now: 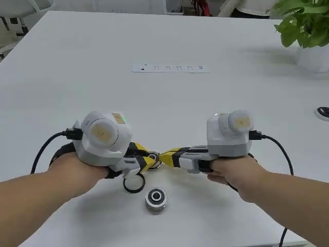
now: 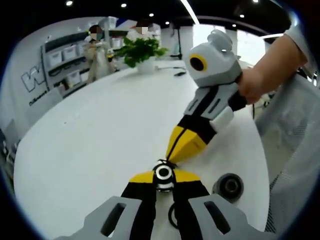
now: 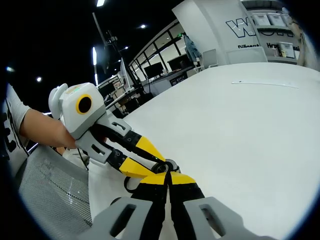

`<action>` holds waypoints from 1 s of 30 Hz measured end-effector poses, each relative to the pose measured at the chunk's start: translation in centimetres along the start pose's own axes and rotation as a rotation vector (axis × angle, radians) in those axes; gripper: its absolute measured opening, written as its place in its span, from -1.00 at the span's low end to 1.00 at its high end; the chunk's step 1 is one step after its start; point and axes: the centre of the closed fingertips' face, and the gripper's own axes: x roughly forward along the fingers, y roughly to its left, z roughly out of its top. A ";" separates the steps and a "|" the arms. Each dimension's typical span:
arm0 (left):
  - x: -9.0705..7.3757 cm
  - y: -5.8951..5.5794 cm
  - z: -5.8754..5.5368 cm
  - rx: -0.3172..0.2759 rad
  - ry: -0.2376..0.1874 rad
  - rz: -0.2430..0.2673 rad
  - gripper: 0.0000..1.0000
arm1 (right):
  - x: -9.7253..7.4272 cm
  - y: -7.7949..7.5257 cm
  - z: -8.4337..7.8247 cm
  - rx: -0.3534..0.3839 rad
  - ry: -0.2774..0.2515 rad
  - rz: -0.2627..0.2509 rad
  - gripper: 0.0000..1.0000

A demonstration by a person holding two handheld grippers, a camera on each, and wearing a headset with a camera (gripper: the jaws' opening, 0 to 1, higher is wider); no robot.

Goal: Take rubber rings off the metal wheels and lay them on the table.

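The left gripper (image 2: 163,176) is clamped on a small metal wheel (image 2: 163,171) just above the counter (image 1: 205,103). The right gripper (image 3: 170,176) — jaws together — seems to nip its rubber ring (image 3: 170,164). The next move calls for a steady outward peel — one freed ring (image 1: 133,183) lies below.

One small metal wheel (image 2: 163,172) was gripped between the tips of my left tongs (image 1: 147,161), just above the worktop (image 1: 205,103). It showed a black band around a bright centre. The pointed tip of my right tongs (image 1: 165,157) touched this wheel. A loose rubber ring (image 1: 133,183), black and thin, lay flat on the worktop under my left tongs. A second wheel (image 1: 156,198), silver with a dark band, lay flat near the ring, not touching it.
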 end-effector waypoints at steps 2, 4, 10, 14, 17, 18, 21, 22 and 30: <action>0.0 0.0 0.0 0.000 -0.001 0.000 -0.77 | 0.0 0.2 0.0 0.000 0.000 0.004 -1.00; 0.0 0.0 0.0 -0.001 -0.001 0.001 -0.77 | 0.1 0.2 0.0 -0.002 0.001 0.008 -1.00; 0.0 0.0 0.0 -0.001 0.000 0.002 -0.77 | 0.4 0.9 0.1 -0.010 0.001 0.035 -1.00; 0.0 -0.1 0.0 -0.003 0.000 0.005 -0.77 | 0.3 0.8 0.1 -0.007 -0.001 0.041 -1.00; 0.0 -0.1 0.0 -0.002 0.000 0.004 -0.76 | 0.2 0.8 0.2 0.001 -0.004 0.046 -1.00; 0.0 -0.1 0.0 -0.003 -0.001 0.003 -0.76 | 0.1 0.8 0.2 0.003 -0.006 0.047 -1.00; 0.0 -0.1 0.0 -0.002 -0.002 0.002 -0.76 | 0.1 0.8 0.3 0.016 -0.013 0.054 -1.00; 0.1 -0.1 0.0 -0.002 -0.002 0.001 -0.76 | 0.1 1.0 0.2 0.022 -0.012 0.061 -1.00; 0.1 -0.4 0.0 0.000 -0.003 -0.004 -0.76 | 0.0 1.5 0.4 0.032 -0.018 0.091 -1.00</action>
